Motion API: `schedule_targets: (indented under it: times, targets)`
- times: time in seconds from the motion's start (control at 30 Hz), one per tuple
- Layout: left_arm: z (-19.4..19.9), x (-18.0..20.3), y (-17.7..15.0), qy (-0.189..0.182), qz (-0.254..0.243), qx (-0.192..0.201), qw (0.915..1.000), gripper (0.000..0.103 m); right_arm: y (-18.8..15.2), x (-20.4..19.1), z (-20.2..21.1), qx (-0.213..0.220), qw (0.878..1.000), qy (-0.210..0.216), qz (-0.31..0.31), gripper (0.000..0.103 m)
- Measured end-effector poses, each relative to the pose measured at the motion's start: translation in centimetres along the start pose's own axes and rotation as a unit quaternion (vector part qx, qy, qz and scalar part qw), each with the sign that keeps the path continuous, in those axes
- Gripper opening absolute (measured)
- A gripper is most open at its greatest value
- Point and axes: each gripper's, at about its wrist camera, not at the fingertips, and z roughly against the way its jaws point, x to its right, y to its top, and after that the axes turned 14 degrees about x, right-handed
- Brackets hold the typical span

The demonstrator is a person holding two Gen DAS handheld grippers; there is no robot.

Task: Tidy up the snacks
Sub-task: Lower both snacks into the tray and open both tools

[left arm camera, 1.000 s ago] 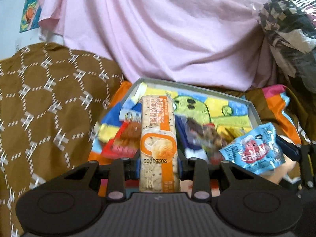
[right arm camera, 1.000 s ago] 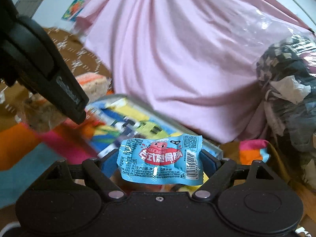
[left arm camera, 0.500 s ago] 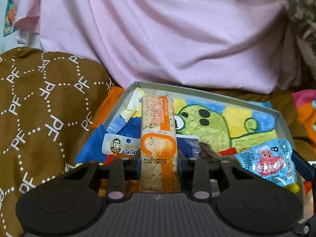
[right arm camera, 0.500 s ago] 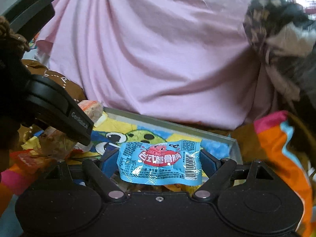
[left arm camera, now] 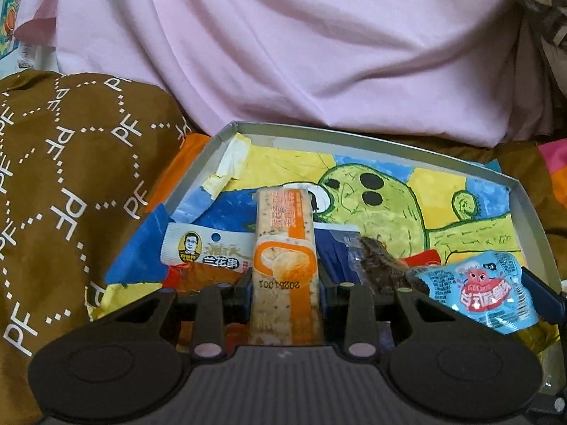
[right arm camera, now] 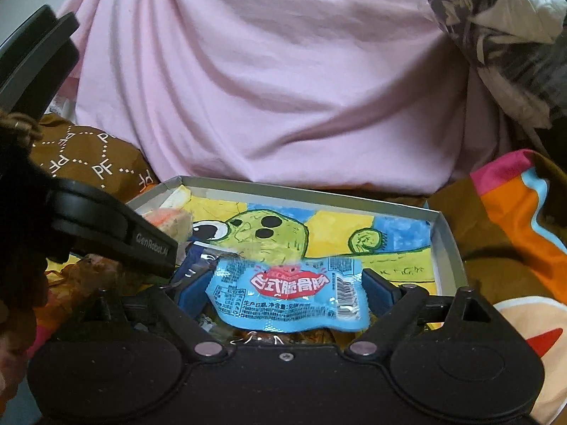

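My left gripper (left arm camera: 285,285) is shut on a long orange-and-white cracker bar (left arm camera: 285,248), held upright over the near edge of a shallow grey box (left arm camera: 389,138) lined with a cartoon picture. My right gripper (right arm camera: 288,292) is shut on a blue sausage packet (right arm camera: 287,292), also just above the box (right arm camera: 319,198); the packet also shows in the left wrist view (left arm camera: 482,295). A white-and-orange snack packet (left arm camera: 205,256) and a dark wrapped snack (left arm camera: 375,265) lie in the box. The left gripper's body (right arm camera: 106,226) is to the left in the right wrist view.
A brown patterned cloth (left arm camera: 71,177) bulges left of the box. Pink fabric (left arm camera: 301,42) hangs close behind it. A colourful orange cloth (right arm camera: 514,219) lies to the right, and a dark patterned bundle in plastic (right arm camera: 503,24) sits at the upper right.
Both grippers have come nearer to the box and lower over it, still holding their snacks. The right gripper with the blue packet has drawn closer to the left one.
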Motion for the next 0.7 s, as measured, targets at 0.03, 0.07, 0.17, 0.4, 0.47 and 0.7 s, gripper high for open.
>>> schedule_targets:
  times: [0.03,0.07,0.17,0.4,0.47,0.7]
  targets:
    - [-0.1,0.0,0.0,-0.001,0.001,-0.002,1.0000,0.037,0.0,0.0,0.0,0.000,1.000,-0.001,-0.001,0.091]
    - [-0.2,0.0,-0.1,0.000,0.003,-0.005,1.0000,0.037,-0.1,0.0,-0.1,-0.001,1.000,-0.001,-0.002,0.091]
    - [0.0,-0.2,0.0,-0.001,0.010,-0.002,0.9999,0.038,-0.1,0.0,-0.1,-0.002,1.000,0.000,-0.002,0.092]
    - [0.5,-0.2,0.2,-0.005,0.018,0.009,0.9998,0.053,-0.1,-0.1,0.1,0.007,1.000,-0.003,-0.002,0.100]
    - [0.8,-0.2,0.3,-0.001,0.021,0.014,0.9997,0.064,-0.1,-0.1,0.0,0.005,1.000,-0.004,-0.002,0.100]
    - [2.6,-1.0,1.0,0.005,0.051,0.037,0.9980,0.083,1.4,0.6,1.5,0.012,1.000,-0.019,-0.018,0.102]
